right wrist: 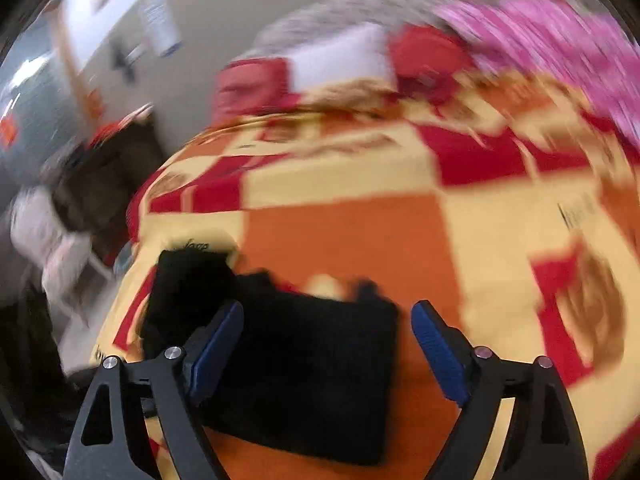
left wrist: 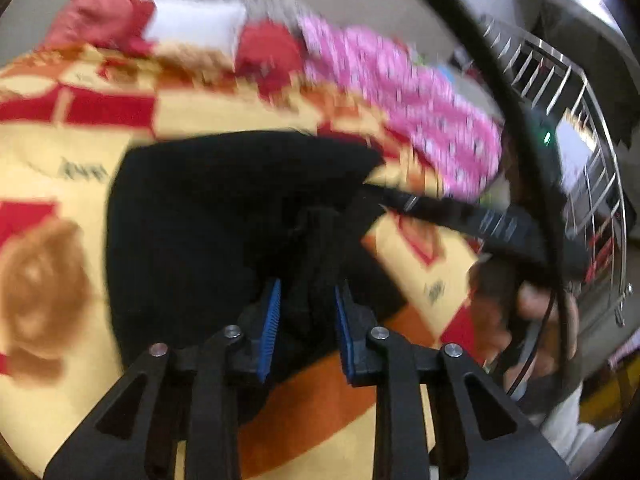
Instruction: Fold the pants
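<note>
Black pants (left wrist: 200, 220) lie on a bed covered by a yellow, red and orange blanket (left wrist: 60, 152). My left gripper (left wrist: 308, 292) is over their near right part, with a raised fold of black cloth pinched between its blue pads (left wrist: 272, 316). In the right wrist view the pants (right wrist: 312, 380) form a dark block on the blanket's orange patch (right wrist: 352, 236). My right gripper (right wrist: 328, 316) stands wide open above them, and its pads (right wrist: 436, 344) touch no cloth. Both views are blurred.
A pink patterned cloth (left wrist: 400, 92) and red and white pillows (left wrist: 196, 24) lie at the bed's far side. A metal rail (left wrist: 580, 120), a black cable (left wrist: 500, 80) and a person's hand (left wrist: 532, 300) are at the right. Clutter (right wrist: 80, 200) stands off the bed's left edge.
</note>
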Motion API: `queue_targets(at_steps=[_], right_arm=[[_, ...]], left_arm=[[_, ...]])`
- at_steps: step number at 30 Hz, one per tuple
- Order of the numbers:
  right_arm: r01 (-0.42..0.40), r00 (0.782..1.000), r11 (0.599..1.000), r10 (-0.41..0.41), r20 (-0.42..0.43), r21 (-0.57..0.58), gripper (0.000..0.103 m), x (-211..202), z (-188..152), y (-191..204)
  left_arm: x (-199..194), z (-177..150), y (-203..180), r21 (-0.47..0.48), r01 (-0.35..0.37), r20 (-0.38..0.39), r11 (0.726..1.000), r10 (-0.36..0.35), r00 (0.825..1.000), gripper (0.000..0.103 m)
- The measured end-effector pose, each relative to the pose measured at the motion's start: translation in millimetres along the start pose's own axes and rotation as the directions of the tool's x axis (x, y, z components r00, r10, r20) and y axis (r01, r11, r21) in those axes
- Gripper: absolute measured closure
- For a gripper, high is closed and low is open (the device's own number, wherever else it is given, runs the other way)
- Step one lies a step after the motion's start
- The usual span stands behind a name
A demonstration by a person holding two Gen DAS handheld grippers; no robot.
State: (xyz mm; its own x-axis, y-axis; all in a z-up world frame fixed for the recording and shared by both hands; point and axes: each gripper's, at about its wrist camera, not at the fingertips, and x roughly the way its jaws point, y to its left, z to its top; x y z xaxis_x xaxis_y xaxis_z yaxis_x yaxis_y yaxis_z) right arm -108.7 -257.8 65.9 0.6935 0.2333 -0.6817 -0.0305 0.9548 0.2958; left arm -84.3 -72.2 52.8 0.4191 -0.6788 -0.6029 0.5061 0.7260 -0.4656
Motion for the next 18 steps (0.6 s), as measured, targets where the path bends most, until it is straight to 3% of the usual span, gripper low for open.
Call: queue_targets(at_steps=[2, 3, 6, 10, 13, 14, 15, 17, 18], right_arm=[[-0.036, 0.999, 0.995, 0.038, -0.019, 0.092, 0.015, 1.9, -8.7, -21.0], [-0.086, 0.996, 0.989, 0.089, -0.022, 0.123, 0.015, 3.7, -12.3, -25.5], [-0.244, 0.969, 0.958, 0.246, 0.007, 0.150, 0.012, 7.3, -16.9, -21.0], [-0.302, 0.953, 0.944, 0.304, 0.012, 0.129, 0.008, 19.8, -13.6, -4.6], [-0.274, 0.961, 0.959, 0.276, -0.024, 0.071, 0.009, 46.2, -14.2, 17.7], [-0.258, 0.965, 0.965, 0.259, -0.025, 0.053, 0.019, 53.6, -14.7, 24.1], [-0.225, 0.974, 0.974, 0.225, -0.024, 0.009, 0.042, 59.7, -15.8, 36.3], [-0.197, 0.980, 0.978, 0.196, -0.016, -0.065, 0.065, 59.3, -14.7, 51.8], [-0.198, 0.980, 0.976, 0.199, -0.003, -0.090, 0.081, 53.5, -13.9, 55.3]], left_arm=[[0.9, -3.8, 0.6, -0.011, 0.055, -0.031, 0.998, -0.055, 0.998, 0.073], [-8.9, -3.6, -2.9, 0.017, 0.062, -0.030, 0.998, -0.062, 0.998, 0.063], [-42.3, -4.0, -2.9, 0.070, 0.011, 0.022, 0.997, -0.013, 1.000, 0.040], [-64.3, -3.1, 16.0, 0.056, -0.144, 0.071, 0.988, 0.140, 0.988, 0.039], [-55.1, -6.7, 35.6, -0.007, -0.181, 0.056, 0.983, 0.181, 0.982, 0.039], [-48.6, -8.0, 39.7, -0.026, -0.188, 0.044, 0.982, 0.189, 0.981, 0.039], [-40.7, -9.7, 42.6, -0.036, -0.194, 0.028, 0.980, 0.195, 0.980, 0.039], [-30.4, -13.9, 43.6, -0.046, -0.200, -0.007, 0.979, 0.200, 0.980, 0.039], [-28.8, -13.4, 41.2, -0.051, -0.194, -0.009, 0.980, 0.193, 0.981, 0.039]])
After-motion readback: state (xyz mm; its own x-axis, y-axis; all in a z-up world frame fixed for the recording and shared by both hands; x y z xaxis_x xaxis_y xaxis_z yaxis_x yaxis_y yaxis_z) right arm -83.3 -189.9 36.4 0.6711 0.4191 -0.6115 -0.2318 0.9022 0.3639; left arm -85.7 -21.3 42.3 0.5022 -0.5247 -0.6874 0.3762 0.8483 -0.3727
